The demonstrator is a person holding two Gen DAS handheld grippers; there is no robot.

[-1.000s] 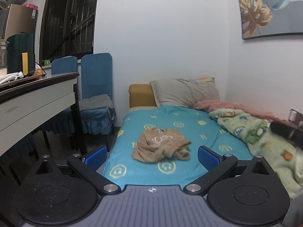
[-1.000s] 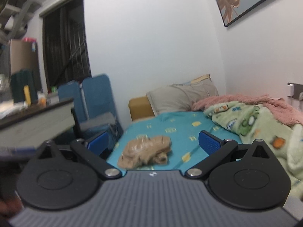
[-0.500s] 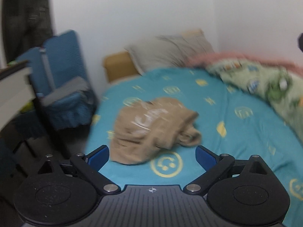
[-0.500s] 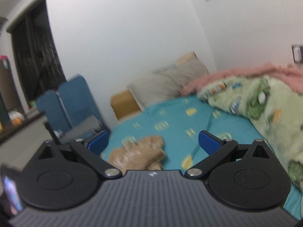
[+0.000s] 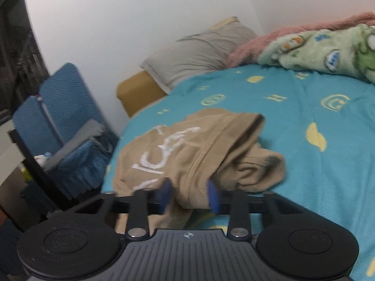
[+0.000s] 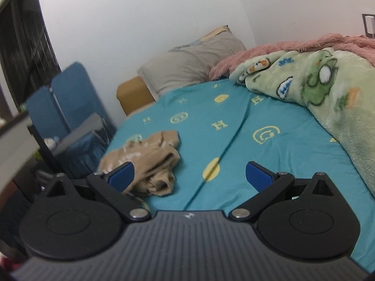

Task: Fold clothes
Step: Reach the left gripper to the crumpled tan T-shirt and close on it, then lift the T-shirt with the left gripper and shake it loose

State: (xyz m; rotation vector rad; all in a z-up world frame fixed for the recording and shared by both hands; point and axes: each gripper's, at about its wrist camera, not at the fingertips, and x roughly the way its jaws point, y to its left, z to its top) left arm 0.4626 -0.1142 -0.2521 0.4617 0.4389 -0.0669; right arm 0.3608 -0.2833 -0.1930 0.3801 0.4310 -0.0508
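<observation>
- Against a plain white wall stands a bed point(image 6: 234, 140) with a turquoise sheet printed with yellow smiley faces and letters; a grey pillow point(image 6: 187, 68) lies at its head and a fluffy green cartoon blanket point(image 6: 328, 98) is heaped along the right side.
- On the left part of the sheet, near the bed edge, lies the tan garment point(image 5: 192, 149), crumpled in a loose heap, with white lettering on the top and a stitched hem running across it.
- In its own camera the left gripper point(image 5: 189, 195) has its blue pads drawn close together with a fold of the tan cloth between them; I judge it is closing on this edge, but the blur does not let me say the grip is firm.
- Over the sheet, to the right of the garment, hangs the right gripper point(image 6: 189, 175), its fingers spread wide and holding nothing.
- I think the step in hand is to lift and spread the garment. It is good to pinch only one layer near the hem, and to let the right gripper take a far edge, so the cloth opens flat.
- This cloth looks soft and thick like a sweatshirt, so it may sag and drag the sheet.
</observation>
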